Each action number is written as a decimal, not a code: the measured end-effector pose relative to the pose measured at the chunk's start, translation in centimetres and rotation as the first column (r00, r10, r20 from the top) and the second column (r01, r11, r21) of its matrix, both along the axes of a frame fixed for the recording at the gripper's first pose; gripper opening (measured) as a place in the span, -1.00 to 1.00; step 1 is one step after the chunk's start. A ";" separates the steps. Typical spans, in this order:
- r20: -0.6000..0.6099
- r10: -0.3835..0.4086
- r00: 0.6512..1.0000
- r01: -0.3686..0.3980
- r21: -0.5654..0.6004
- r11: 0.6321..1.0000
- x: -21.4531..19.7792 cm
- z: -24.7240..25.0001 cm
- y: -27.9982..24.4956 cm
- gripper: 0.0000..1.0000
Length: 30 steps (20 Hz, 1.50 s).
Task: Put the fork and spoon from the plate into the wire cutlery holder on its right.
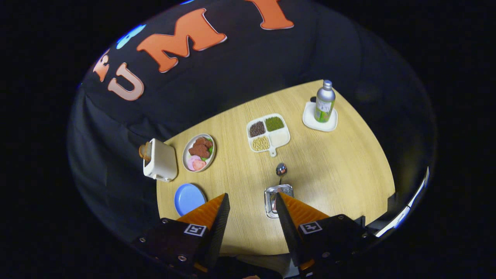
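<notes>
Seen from the gripper view, the hand-held gripper [252,217] is hovering high over a round wooden table [341,174], its 2 fingers spread wide apart and gripping nothing. Just ahead of its right finger, the wire cutlery holder [277,198] is sitting as a small shiny square basket, with what appears to be a spoon [281,169] standing in it, its bowl catching the light beyond the rim. The blue plate [188,198] is lying just beside the left finger and is looking bare; no fork can be made out from this height. Judging from this, any remaining piece would call for a slow descent, fingers straddling the handle crosswise, and a firm squeeze before lifting. Beyond are sitting a toaster [159,160], a food plate [199,152], a 4-part dish [268,133] and a bottle [324,101].
</notes>
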<state>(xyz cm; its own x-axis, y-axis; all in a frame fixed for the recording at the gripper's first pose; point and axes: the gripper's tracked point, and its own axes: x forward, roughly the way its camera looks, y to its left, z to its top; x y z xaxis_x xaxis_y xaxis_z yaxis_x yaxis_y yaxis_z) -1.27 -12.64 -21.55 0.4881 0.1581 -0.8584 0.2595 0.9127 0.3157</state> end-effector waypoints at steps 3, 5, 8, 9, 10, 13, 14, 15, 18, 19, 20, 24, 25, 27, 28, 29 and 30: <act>0.172 0.002 0.985 0.011 -0.073 0.997 1.7 3.0 -0.9 0.54; 0.285 0.008 0.958 0.028 -0.119 0.993 3.0 5.2 -1.0 0.57; 0.426 0.019 0.905 0.062 -0.175 0.983 4.5 8.2 -1.2 0.59; 0.467 0.028 0.884 0.073 -0.196 0.978 4.7 9.2 -1.5 0.60; 0.506 0.038 0.862 0.086 -0.219 0.972 5.0 10.1 -1.6 0.64; 0.618 0.052 0.785 0.129 -0.244 0.961 5.4 13.3 -1.6 0.68; 0.647 0.060 0.760 0.140 -0.254 0.957 5.5 14.1 -1.4 0.69; 0.676 0.076 0.733 0.147 -0.267 0.952 5.5 14.9 -1.3 0.70; 0.748 0.126 0.652 0.175 -0.310 0.935 5.4 17.2 -0.7 0.72; 0.773 0.138 0.619 0.185 -0.315 0.931 5.4 18.1 -0.5 0.73; 0.800 0.152 0.580 0.196 -0.318 0.928 5.3 19.0 -0.2 0.74; 0.886 0.170 0.432 0.265 -0.304 0.915 4.9 22.6 0.1 0.80; 0.896 0.181 0.406 0.272 -0.307 0.912 4.8 23.1 0.2 0.81; 0.903 0.210 0.375 0.294 -0.330 0.897 4.5 23.8 0.2 0.83; 0.904 0.220 0.366 0.307 -0.341 0.889 4.5 24.0 0.2 0.85; 0.906 0.222 0.361 0.310 -0.341 0.888 4.4 24.2 0.4 0.87; 0.907 0.218 0.359 0.310 -0.336 0.889 4.4 24.2 0.6 0.87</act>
